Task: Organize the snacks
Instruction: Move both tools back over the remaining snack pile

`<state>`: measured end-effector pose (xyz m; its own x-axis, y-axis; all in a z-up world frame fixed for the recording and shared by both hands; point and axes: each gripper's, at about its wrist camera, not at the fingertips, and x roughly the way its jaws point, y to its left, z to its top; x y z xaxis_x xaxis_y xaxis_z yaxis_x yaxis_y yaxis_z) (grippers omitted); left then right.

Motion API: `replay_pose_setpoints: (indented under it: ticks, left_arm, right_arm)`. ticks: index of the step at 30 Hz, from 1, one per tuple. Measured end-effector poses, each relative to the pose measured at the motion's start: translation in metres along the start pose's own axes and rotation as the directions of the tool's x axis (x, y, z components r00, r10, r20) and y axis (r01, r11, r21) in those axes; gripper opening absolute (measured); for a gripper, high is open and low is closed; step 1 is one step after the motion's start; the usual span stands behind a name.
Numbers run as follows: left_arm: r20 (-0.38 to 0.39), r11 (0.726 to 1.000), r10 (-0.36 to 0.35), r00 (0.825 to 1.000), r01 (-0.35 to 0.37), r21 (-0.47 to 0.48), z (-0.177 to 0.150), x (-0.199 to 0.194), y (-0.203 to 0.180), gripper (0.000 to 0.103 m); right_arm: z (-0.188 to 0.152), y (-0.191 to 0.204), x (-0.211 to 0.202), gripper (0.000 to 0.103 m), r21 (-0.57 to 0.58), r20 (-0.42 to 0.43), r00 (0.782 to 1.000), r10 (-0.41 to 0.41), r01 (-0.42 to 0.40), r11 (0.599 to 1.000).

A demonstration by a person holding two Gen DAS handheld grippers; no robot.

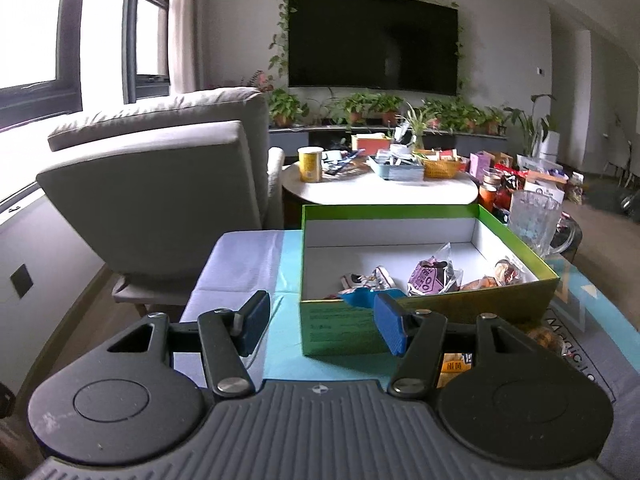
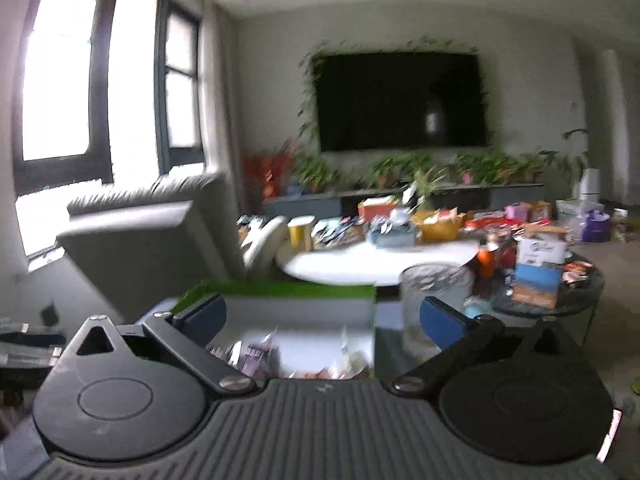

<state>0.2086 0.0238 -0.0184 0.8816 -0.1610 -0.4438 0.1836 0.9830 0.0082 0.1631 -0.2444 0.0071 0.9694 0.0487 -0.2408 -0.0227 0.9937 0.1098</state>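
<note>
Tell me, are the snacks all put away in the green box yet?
Not yet. Several packets already lie in the green box, among them a purple-labelled packet. Nothing is in hand: the left gripper and the right gripper both have open, empty jaws. Still left: at least two snack packets on the table in front of the box, by its right corner, partly hidden.

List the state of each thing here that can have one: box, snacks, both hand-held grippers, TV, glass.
Green box: lid off, upright, partly filled.
Snack packets: lying loose inside the box.
Left hand-held gripper: open, holding nothing.
Right hand-held gripper: open, holding nothing; view blurred.
TV: screen dark.
Glass pitcher: upright beside the box; contents unclear.
Yellow cup: upright on the round table.
</note>
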Motion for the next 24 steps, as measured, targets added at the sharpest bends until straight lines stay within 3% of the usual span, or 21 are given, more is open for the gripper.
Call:
replay_pose_setpoints:
  ticks: [5, 9, 13, 21, 24]
  left_arm:
    - [-0.005, 1.0, 0.013, 1.0, -0.013, -0.026, -0.008, -0.014, 0.005, 0.055]
    - [-0.026, 0.998, 0.019, 0.999, -0.02, -0.056, -0.02, -0.021, 0.01, 0.055]
    - [-0.061, 0.998, 0.011, 0.998, -0.015, -0.069, -0.035, -0.026, 0.013, 0.055]
    - [-0.097, 0.997, 0.034, 0.995, -0.04, -0.07, -0.05, -0.031, 0.02, 0.055]
    - [-0.118, 0.997, 0.03, 0.993, -0.038, -0.073, -0.052, -0.031, 0.022, 0.055]
  right_arm:
    - [0.008, -0.007, -0.017, 0.062, 0.032, 0.034, 0.999, -0.034, 0.033, 0.999]
    - [0.01, -0.009, -0.024, 0.062, 0.035, 0.031, 1.0, 0.006, -0.007, 0.999]
    - [0.006, -0.005, -0.025, 0.062, -0.005, -0.004, 0.999, 0.05, -0.051, 0.999]
    - [-0.011, 0.008, -0.02, 0.062, -0.088, -0.077, 0.996, 0.041, -0.048, 0.995]
    - [-0.019, 0.009, -0.023, 0.062, -0.102, -0.109, 0.991, 0.076, -0.088, 0.991]
